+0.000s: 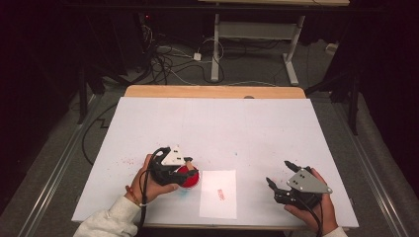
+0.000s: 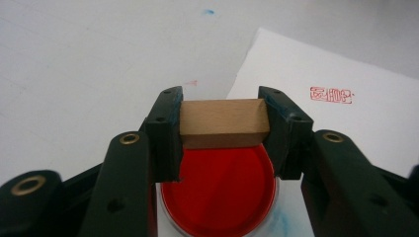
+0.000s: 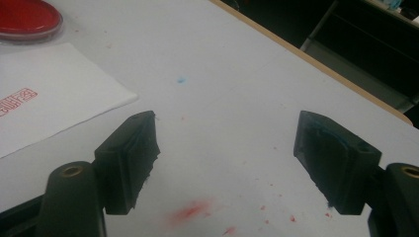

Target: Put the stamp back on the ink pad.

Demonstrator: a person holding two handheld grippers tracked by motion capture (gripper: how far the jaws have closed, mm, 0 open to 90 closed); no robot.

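Observation:
My left gripper (image 2: 221, 127) is shut on a wooden stamp block (image 2: 223, 123), held just above the round red ink pad (image 2: 220, 190). From above, the left gripper (image 1: 184, 168) hangs over the ink pad (image 1: 190, 179) near the table's front left. Right of the pad lies a white sheet of paper (image 1: 218, 193) with a small red stamp mark (image 1: 221, 194); that mark (image 2: 331, 95) also shows beyond the block. My right gripper (image 1: 282, 174) rests at the front right, jaws wide apart with nothing between them (image 3: 227, 163).
The white table cover (image 1: 217, 128) carries small red ink specks (image 3: 190, 211) and a blue dot (image 3: 182, 79). A wooden table edge (image 1: 212, 91) runs along the far side. Beyond it are cables and a desk frame (image 1: 217, 49) on the floor.

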